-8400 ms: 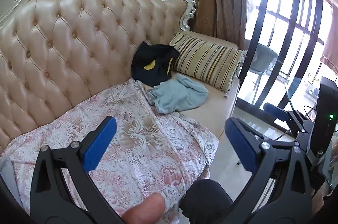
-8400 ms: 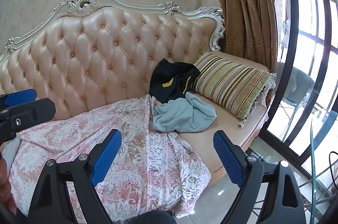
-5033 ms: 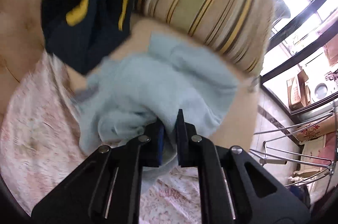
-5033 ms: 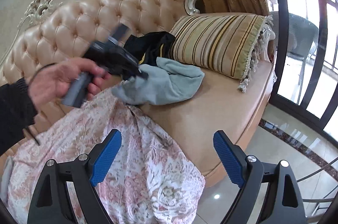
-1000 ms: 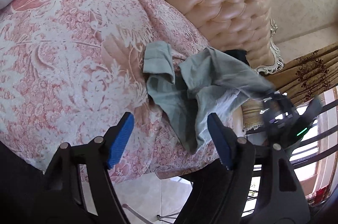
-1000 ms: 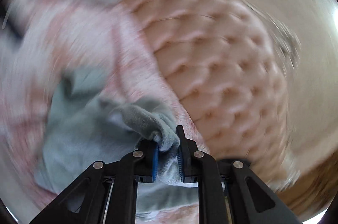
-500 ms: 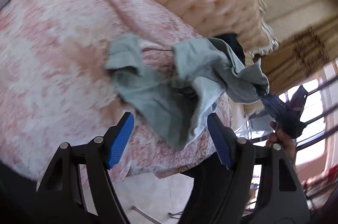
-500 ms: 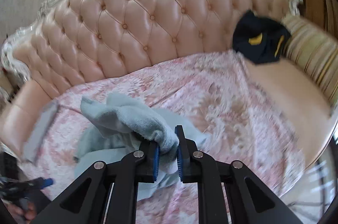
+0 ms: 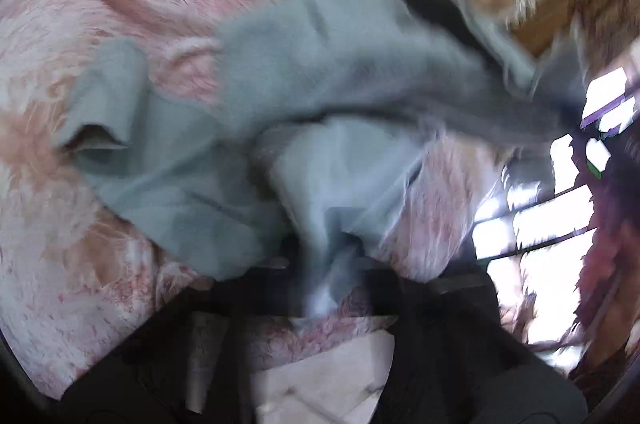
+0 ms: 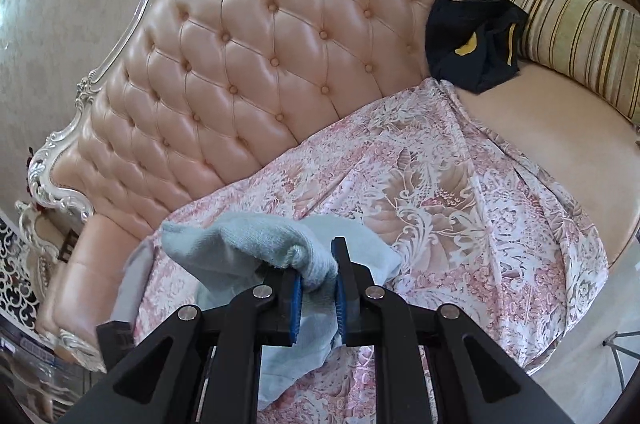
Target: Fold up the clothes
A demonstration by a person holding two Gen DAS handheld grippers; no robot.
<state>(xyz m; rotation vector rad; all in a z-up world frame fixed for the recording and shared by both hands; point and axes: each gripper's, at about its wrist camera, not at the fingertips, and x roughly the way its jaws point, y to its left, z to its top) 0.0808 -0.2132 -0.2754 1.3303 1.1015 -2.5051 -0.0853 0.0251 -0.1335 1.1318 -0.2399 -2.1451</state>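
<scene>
The left wrist view is smeared with motion blur, and the left gripper (image 9: 320, 288) shows only as dark shapes along the bottom edge — whether its fingers are apart or pinched on the cloth cannot be told. A fold of the pale blue garment (image 9: 304, 111) runs down between those dark shapes, but the contact itself is lost in the blur. The rest of the garment lies crumpled across the pink floral cover (image 9: 72, 224), one end stretched up toward the bright window at the right.

In the right wrist view the right gripper (image 10: 317, 290) has its blue pads clamped on a thick bunch of the garment (image 10: 256, 240), held just above the cover (image 10: 460, 207); the gripper's frame hides the cloth hanging below. The cover drapes over the seat of a tufted peach sofa (image 10: 260, 55). A dark navy garment with yellow marks (image 10: 472, 39) sits against the backrest — beside a striped cushion (image 10: 580, 35), cut off by the frame's edge.
</scene>
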